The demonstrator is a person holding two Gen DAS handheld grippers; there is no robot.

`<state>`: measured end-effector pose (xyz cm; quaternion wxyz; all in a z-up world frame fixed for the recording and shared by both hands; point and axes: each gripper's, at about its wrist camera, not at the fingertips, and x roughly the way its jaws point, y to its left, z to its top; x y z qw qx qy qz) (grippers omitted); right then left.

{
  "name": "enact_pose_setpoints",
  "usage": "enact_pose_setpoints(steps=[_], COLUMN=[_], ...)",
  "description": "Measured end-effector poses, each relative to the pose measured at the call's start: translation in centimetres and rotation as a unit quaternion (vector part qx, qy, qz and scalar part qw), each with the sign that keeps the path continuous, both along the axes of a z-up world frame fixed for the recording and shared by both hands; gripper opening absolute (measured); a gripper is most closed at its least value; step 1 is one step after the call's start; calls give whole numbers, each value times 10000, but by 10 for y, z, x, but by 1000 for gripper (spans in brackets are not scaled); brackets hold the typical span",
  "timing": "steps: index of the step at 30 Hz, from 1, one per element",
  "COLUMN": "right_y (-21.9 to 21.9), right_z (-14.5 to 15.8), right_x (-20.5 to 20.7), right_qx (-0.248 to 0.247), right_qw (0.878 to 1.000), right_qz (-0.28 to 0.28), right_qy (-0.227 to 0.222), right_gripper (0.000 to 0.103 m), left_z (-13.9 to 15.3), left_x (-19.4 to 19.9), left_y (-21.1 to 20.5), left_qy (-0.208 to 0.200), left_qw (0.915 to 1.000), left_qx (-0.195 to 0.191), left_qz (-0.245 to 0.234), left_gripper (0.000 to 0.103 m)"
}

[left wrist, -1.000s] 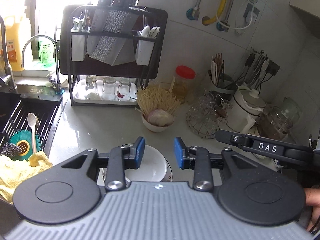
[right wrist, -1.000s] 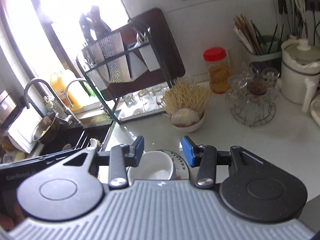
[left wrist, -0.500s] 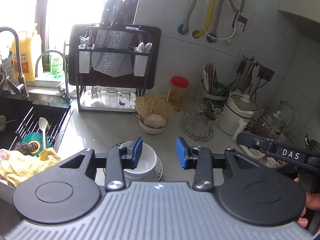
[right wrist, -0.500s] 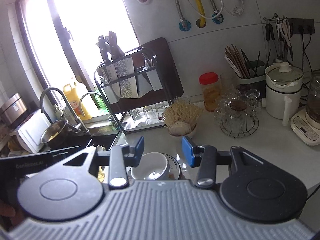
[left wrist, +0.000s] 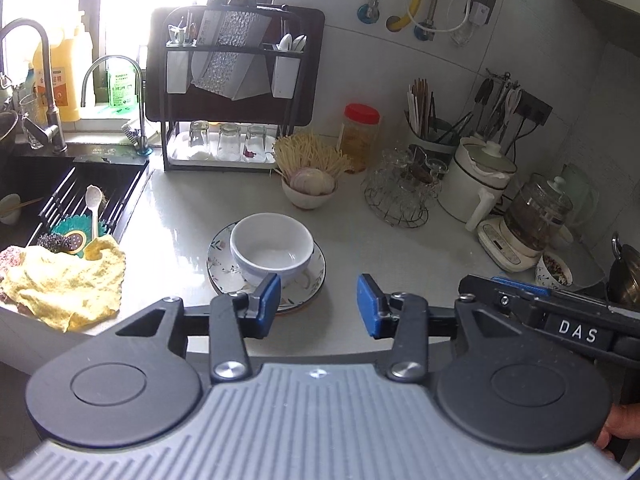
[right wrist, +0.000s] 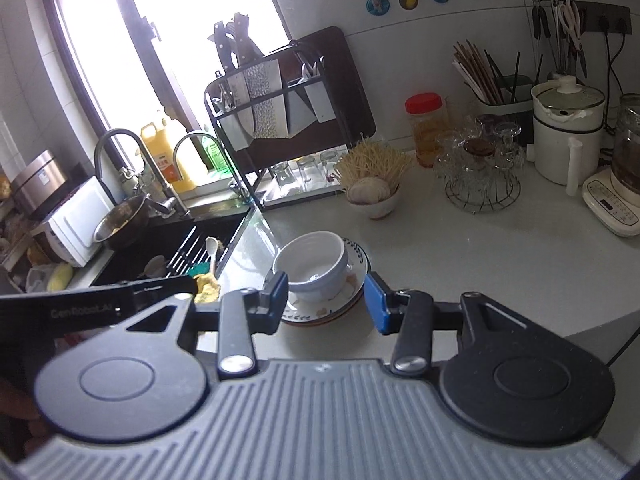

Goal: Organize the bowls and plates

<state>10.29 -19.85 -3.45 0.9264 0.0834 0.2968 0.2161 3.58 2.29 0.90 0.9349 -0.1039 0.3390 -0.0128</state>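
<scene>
A white bowl sits stacked on a floral plate on the counter; both also show in the right wrist view, the bowl on the plate. My left gripper is open and empty, held above and in front of the stack. My right gripper is open and empty, also above and just in front of the stack. The right gripper's body shows at the right of the left wrist view.
A sink with a spoon, scrubbers and a yellow cloth lies at the left. A knife and glass rack, a bowl with garlic, a wire glass stand, a kettle and a cooker line the back.
Both grippers have pulled back and up from the bowl and plate, so the stack now shows whole in front of the fingers. Both stay open.
</scene>
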Motion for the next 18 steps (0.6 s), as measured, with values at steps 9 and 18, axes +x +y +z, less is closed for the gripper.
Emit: enact_pose_setpoints(steps=[9,18], right_y=[-3,-5], right_z=[-10,-14], right_x=[-23,-31], right_qx=[-136,-247], right_qw=[9999,9994], right_qz=[-98,-255], right_qy=[37,-17], right_gripper=[46,46], left_z=[-14,-18], left_x=[-15,-30], left_y=[-3,-5], left_qy=[143,141], left_qw=[9999,9999], left_qx=[8,41], left_qz=[-76,-42], left_gripper=[48,64])
